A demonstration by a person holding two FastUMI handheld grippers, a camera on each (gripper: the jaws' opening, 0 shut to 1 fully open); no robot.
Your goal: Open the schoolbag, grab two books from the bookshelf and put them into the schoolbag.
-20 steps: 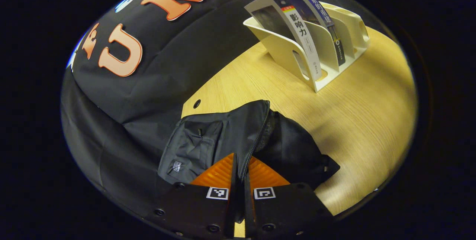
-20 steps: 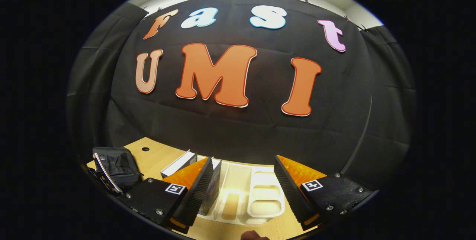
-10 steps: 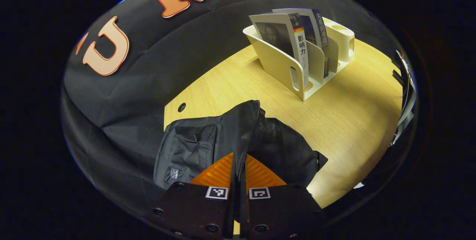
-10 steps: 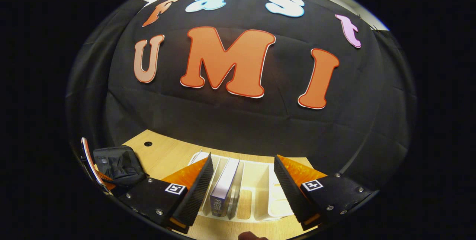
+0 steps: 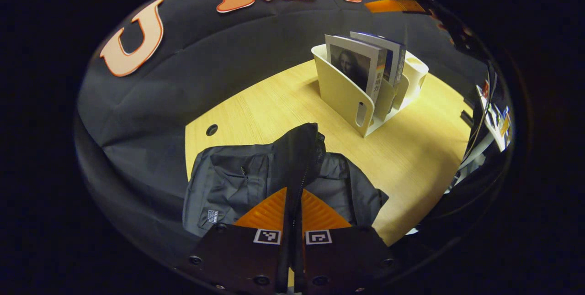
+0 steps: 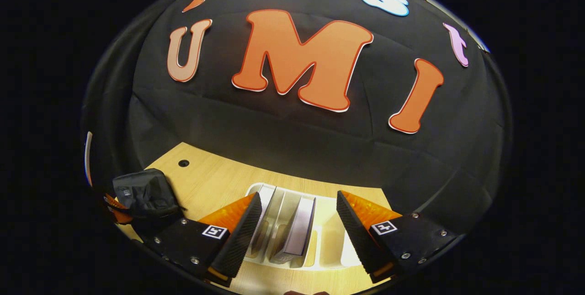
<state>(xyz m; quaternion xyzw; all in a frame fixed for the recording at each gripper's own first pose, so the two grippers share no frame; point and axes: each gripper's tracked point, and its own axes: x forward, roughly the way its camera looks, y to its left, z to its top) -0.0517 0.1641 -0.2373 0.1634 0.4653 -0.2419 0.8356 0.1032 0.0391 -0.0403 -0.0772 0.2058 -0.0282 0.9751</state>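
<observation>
The left gripper (image 5: pixel 292 222) is pinched shut on a raised fold of the black schoolbag (image 5: pixel 237 181), which lies on the worktop (image 5: pixel 411 149) near the cloth wall. The right gripper (image 6: pixel 299 229) hangs wide open above the white bookshelf (image 6: pixel 329 244), holding nothing, with its fingers either side of the two books (image 6: pixel 299 231) standing in the slots

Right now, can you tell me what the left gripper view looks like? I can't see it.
The left gripper pinches a raised flap of the black schoolbag lying on a wooden table. Farther back, a cream bookshelf holds two upright books.
</observation>
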